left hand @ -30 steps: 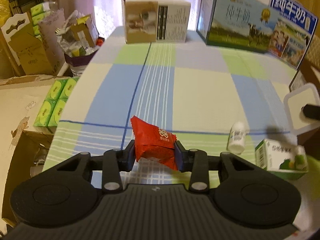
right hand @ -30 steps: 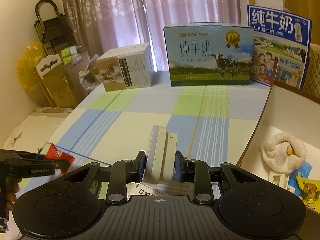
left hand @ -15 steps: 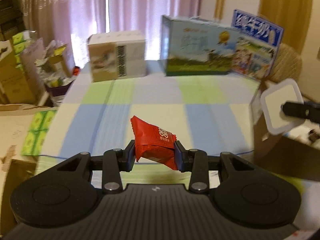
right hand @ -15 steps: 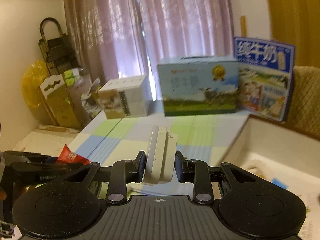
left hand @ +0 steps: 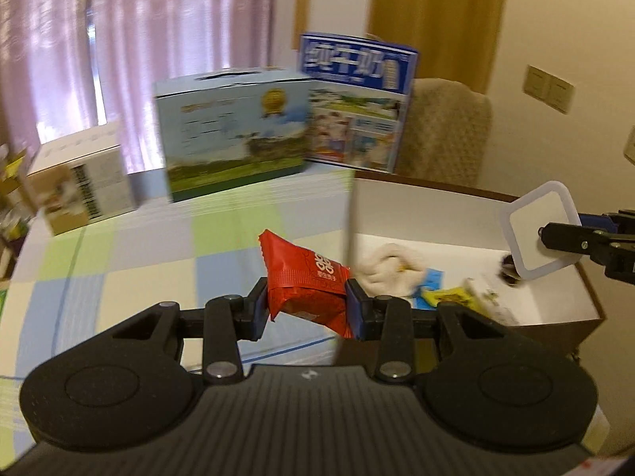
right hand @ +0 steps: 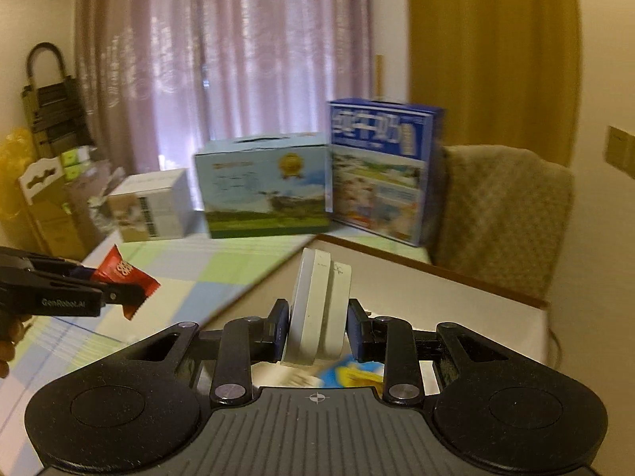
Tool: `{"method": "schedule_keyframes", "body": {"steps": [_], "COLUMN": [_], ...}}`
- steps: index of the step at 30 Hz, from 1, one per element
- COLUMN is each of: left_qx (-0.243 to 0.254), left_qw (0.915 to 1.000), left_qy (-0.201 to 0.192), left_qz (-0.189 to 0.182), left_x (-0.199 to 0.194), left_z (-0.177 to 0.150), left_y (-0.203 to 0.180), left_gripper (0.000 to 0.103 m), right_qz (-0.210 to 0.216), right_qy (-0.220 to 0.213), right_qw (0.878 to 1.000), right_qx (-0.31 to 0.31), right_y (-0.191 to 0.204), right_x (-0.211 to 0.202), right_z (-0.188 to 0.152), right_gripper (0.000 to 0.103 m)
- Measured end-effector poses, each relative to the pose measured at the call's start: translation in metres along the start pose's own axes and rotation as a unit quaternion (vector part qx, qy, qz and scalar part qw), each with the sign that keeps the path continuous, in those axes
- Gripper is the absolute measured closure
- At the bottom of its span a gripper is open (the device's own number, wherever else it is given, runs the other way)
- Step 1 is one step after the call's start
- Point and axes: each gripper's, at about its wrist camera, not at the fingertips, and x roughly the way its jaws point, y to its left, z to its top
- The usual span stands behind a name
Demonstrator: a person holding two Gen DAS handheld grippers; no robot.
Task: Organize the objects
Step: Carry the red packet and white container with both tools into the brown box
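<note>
Both pairs of tongs have swung from the tabletop (left hand: pixel 119 261) toward the open box (left hand: pixel 468 214) on the right, the left tongs (left hand: pixel 307 307) clenched on the red snack packet (left hand: pixel 307 283), the right tongs (right hand: pixel 317 327) on what seems a white square case (right hand: pixel 319 305), apparently nearing drop-off.

Left gripper (left hand: pixel 307 309), right gripper (right hand: pixel 317 329) — both clamped, seemingly raised.
</note>
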Motion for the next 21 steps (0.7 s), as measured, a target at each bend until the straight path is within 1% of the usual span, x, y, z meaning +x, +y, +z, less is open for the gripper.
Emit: {"method": "schedule_keyframes", "body": {"steps": [6, 10, 17, 21], "left_qx": [0.031, 0.048, 0.076, 0.099], "left_qw": [0.9992, 0.998, 0.9946, 0.9918], "left_qy": [0.016, 0.033, 0.064, 0.076], "left_qz": [-0.018, -0.024, -0.029, -0.03], "left_x": [0.017, 0.034, 0.066, 0.086], "left_z": [0.008, 0.012, 0.021, 0.027], "left_y": [-0.043, -0.06, -0.088, -0.105], "left_gripper": [0.069, 0.069, 0.069, 0.069], "right_qz": [-0.029, -0.047, -0.066, -0.071], "right_qy": [0.011, 0.022, 0.05, 0.062], "right_qw": [0.999, 0.998, 0.995, 0.994], "right_qx": [0.019, 0.03, 0.047, 0.057], "right_y": [-0.041, -0.064, -0.098, -0.111], "right_x": [-0.018, -0.021, -0.011, 0.005], "right_z": [-0.013, -0.02, -0.033, -0.032], "right_gripper": [0.076, 0.076, 0.076, 0.076]}}
